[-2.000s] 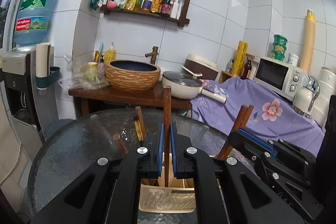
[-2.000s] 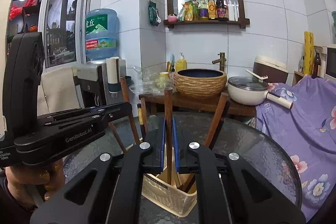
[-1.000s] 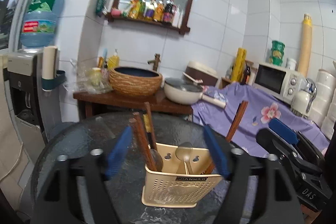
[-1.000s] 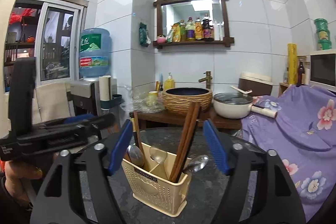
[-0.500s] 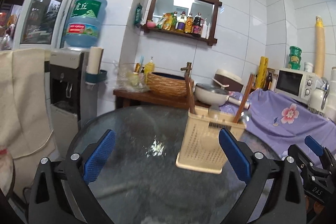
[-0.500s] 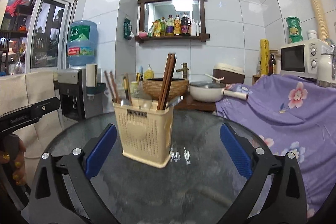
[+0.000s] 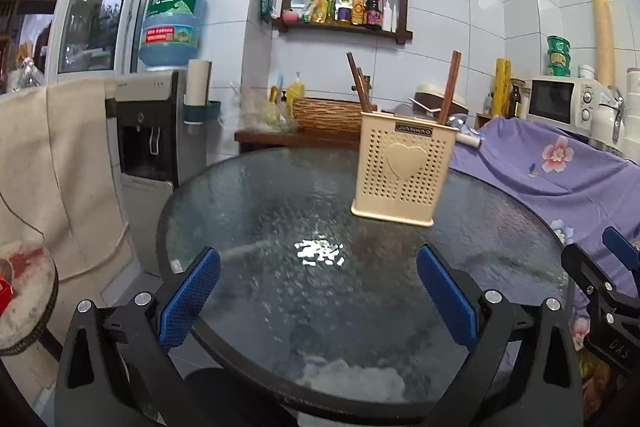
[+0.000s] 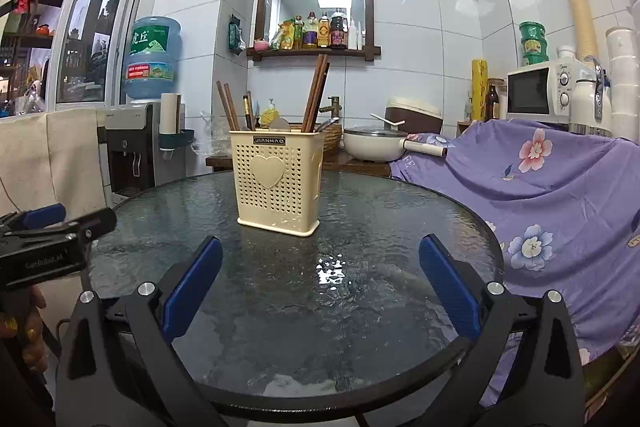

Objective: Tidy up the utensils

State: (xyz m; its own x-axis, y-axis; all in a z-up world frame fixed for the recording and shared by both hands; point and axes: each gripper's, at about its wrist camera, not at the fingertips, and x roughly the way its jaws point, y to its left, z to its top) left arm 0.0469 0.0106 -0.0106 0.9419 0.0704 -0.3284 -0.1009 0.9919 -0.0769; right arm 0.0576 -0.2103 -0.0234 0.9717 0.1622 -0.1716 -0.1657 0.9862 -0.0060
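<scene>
A cream perforated utensil holder (image 7: 402, 169) with a heart on its front stands on the round glass table (image 7: 280, 267); it also shows in the right wrist view (image 8: 278, 179). Brown chopsticks (image 8: 316, 93) and spoons stand upright in it. My left gripper (image 7: 318, 293) is open and empty, held back near the table's front edge. My right gripper (image 8: 320, 285) is also open and empty, a little way in front of the holder. Each gripper shows at the edge of the other's view.
A water dispenser (image 7: 160, 123) stands at the left. A wooden side table with a woven basin (image 7: 328, 113) and a pot (image 8: 372, 143) is behind. A purple flowered cloth (image 8: 540, 179) covers the counter at the right, with a microwave (image 8: 536, 95).
Both grippers let go of the chopsticks in the holder, opened wide and drew back from the holder toward the table's near edge.
</scene>
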